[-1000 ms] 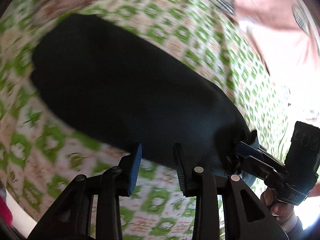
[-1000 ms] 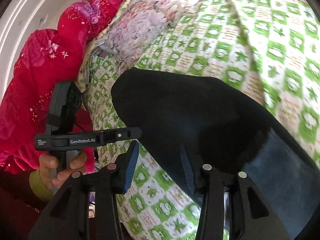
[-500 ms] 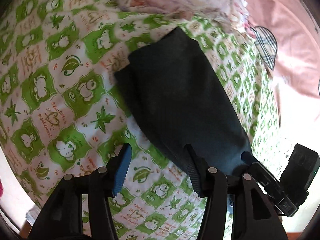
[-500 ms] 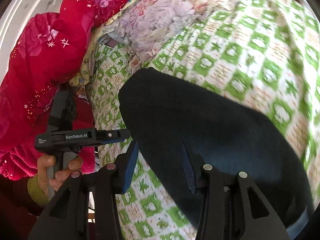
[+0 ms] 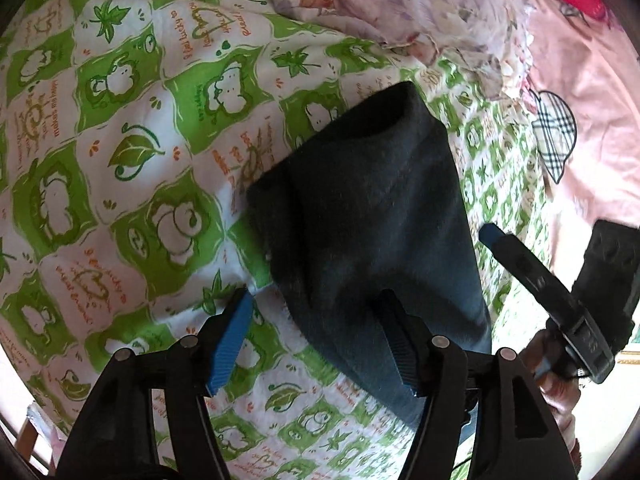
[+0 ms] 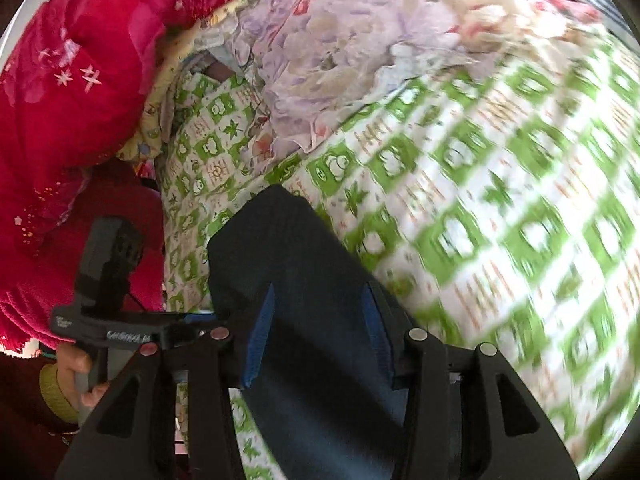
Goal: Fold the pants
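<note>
The dark folded pants lie as a narrow strip on the green-and-white quilt. My left gripper hovers over their near left edge. Its jaws are opening, with that edge below the gap and neither pad pressing it. My right gripper, held in a hand, sits just off the pants' right side. In the right wrist view my right gripper stands open above the pants, both blue pad faces bare. The left gripper is at the pants' left edge, in a hand with a yellow-green cuff.
A crumpled lilac floral cloth lies beyond the pants' far end. To the left in the right wrist view is a red fleece blanket. A pink sheet with a plaid heart lies to the right. The quilt's edge drops off at the lower left.
My left jaws have spread wider and the wrist has rolled. My right gripper has come off the pants' end and swept sideways, so the pants now sit straight under its fingers.
</note>
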{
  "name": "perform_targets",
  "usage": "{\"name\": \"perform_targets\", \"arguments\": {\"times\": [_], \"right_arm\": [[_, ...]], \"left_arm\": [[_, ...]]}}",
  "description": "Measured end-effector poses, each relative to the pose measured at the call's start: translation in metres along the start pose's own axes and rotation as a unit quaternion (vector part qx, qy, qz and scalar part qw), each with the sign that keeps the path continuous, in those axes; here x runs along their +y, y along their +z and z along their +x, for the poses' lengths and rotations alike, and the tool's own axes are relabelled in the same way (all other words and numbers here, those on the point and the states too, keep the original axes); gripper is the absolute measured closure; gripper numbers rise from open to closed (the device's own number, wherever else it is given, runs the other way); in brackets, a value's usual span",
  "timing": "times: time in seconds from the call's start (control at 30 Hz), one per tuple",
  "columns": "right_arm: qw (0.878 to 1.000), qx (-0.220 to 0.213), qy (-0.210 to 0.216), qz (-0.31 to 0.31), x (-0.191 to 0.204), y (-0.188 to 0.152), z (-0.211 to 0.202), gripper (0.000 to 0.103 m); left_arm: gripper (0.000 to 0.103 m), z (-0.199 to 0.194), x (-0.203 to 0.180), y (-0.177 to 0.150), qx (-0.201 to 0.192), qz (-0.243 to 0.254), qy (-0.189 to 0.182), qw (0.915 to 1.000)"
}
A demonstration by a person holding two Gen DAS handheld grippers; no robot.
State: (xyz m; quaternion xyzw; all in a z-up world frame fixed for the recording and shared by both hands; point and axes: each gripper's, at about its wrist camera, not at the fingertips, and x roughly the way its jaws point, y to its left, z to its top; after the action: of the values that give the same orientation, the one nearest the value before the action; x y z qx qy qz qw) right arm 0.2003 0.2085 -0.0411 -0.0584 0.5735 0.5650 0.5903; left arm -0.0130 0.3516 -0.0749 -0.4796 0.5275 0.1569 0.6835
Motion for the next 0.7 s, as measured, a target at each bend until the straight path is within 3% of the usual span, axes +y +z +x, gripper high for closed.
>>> {"name": "perform_targets", "arguments": {"times": [0.2, 0.37, 0.43, 0.5, 0.57, 0.7], "right_arm": [[0.998, 0.037, -0.008, -0.043, 0.009, 0.028, 0.039, 0.056], [0.994, 0.069, -0.024, -0.082, 0.023, 0.032, 0.063, 0.057], [0.993, 0.062, -0.032, -0.095, 0.029, 0.029, 0.060, 0.069], [0.993, 0.051, -0.036, -0.096, 0.031, 0.025, 0.052, 0.082], [0.995, 0.031, -0.029, -0.087, 0.029, 0.021, 0.039, 0.083], [0.998, -0.020, -0.009, -0.060, 0.029, 0.010, -0.001, 0.084]], "left_arm": [[0.037, 0.003, 0.002, 0.008, 0.000, -0.002, 0.000, 1.0000], [0.039, 0.004, 0.001, 0.010, -0.004, -0.002, 0.001, 1.0000], [0.048, 0.004, -0.003, 0.010, -0.011, 0.006, 0.009, 0.9999], [0.077, 0.004, -0.008, 0.010, -0.015, 0.024, 0.016, 0.9995], [0.085, 0.001, -0.010, 0.010, -0.014, 0.026, -0.001, 0.9996], [0.090, -0.018, -0.028, 0.003, -0.037, 0.055, -0.016, 0.9976]]}}
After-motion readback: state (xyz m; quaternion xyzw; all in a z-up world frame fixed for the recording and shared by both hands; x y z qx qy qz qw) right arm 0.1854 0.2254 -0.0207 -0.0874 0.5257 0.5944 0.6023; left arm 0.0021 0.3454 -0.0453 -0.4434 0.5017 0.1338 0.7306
